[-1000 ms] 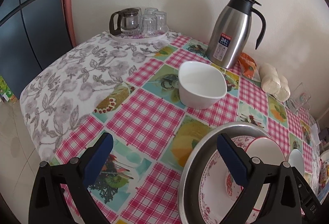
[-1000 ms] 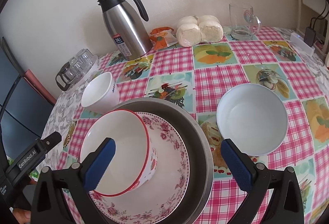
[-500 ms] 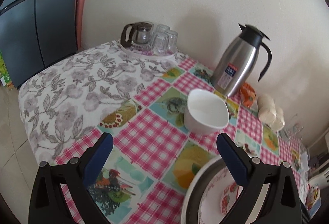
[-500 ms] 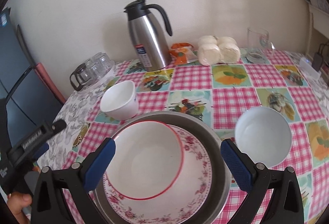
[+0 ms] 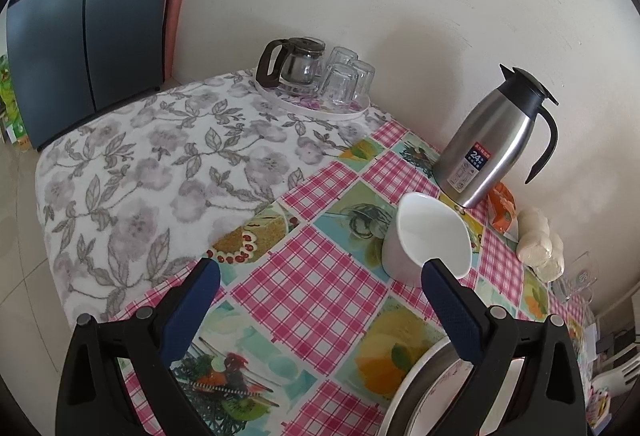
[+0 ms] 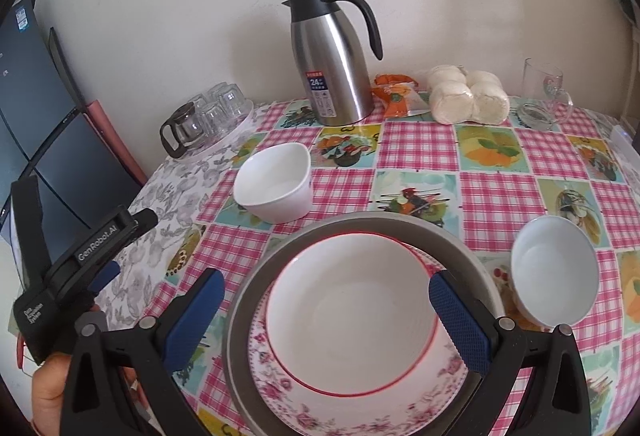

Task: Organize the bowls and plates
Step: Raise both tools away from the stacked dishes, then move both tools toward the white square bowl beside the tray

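A grey metal plate (image 6: 460, 236) holds a floral plate (image 6: 360, 408), and a red-rimmed white bowl (image 6: 352, 312) sits in that. A square white bowl (image 6: 276, 182) stands behind it to the left, also in the left wrist view (image 5: 428, 240). A round white bowl (image 6: 554, 272) stands to the right. My right gripper (image 6: 324, 296) is open and empty, above the stacked bowl. My left gripper (image 5: 320, 284) is open and empty, above the tablecloth left of the stack; it also shows in the right wrist view (image 6: 96, 256).
A steel thermos (image 6: 332, 60) stands at the back by the wall. A tray with a glass pot and glasses (image 5: 316, 80) is at the back left. Buns (image 6: 468, 94), an orange packet (image 6: 396, 94) and a glass mug (image 6: 544, 92) are at the back right.
Both grippers have drawn back and risen from the table. The red-rimmed bowl was tilted in the floral plate and now sits level. Both grippers stay open.
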